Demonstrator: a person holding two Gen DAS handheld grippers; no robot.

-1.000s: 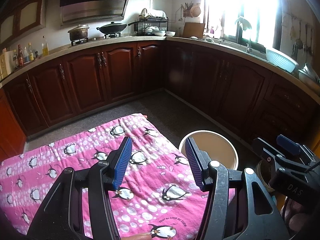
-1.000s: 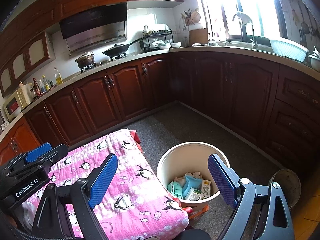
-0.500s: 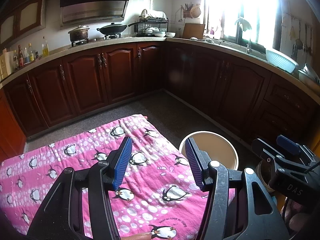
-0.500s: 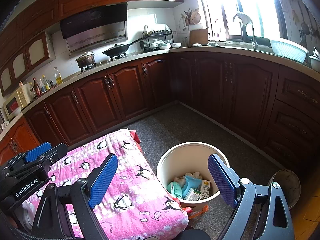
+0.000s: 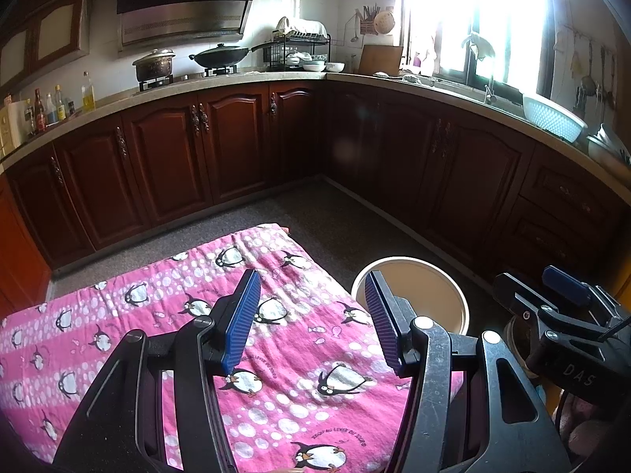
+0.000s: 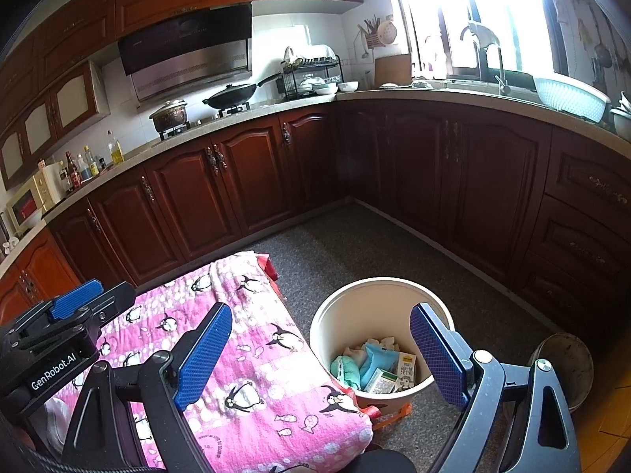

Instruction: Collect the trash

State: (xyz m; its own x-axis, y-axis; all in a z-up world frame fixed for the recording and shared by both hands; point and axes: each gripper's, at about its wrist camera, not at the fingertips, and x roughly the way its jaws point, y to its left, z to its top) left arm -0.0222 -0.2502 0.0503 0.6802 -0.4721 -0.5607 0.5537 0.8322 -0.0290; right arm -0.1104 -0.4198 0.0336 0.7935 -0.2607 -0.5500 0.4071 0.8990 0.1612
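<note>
**Both grippers held apart and empty above the pink cloth, trash down in the bin**

The left gripper [image 5: 311,315] hung over the pink penguin cloth [image 5: 157,315], its blue pads spread wide with nothing between them. The right gripper [image 6: 323,354] was spread wider still, one pad over the cloth [image 6: 252,354] and the other over the near rim of the bin, also holding nothing.

The bin [image 6: 327,315], a cream round bucket, stood on the speckled floor [image 6: 355,244] just beside the cloth's right edge, its rim sitting lower than the cloth top. Inside it lay the trash [image 6: 378,366]: a blue packet, a teal wad, crumpled white paper and two small cartons, all bunched on the bottom. From the left camera only the bin's [image 5: 430,276] rim and inner wall showed; its contents were hidden.

The cloth's top lay bare, and its far corner drooped over a red edge beneath. An orange piece [image 6: 394,414] poked out at the bin's base on the near side. A dark round pot [image 6: 568,370] sat on the floor to the right of the bin, near it but apart. Beyond the bin, open floor ran to the dark wooden cabinets [image 6: 434,173] that wrapped the corner.
</note>
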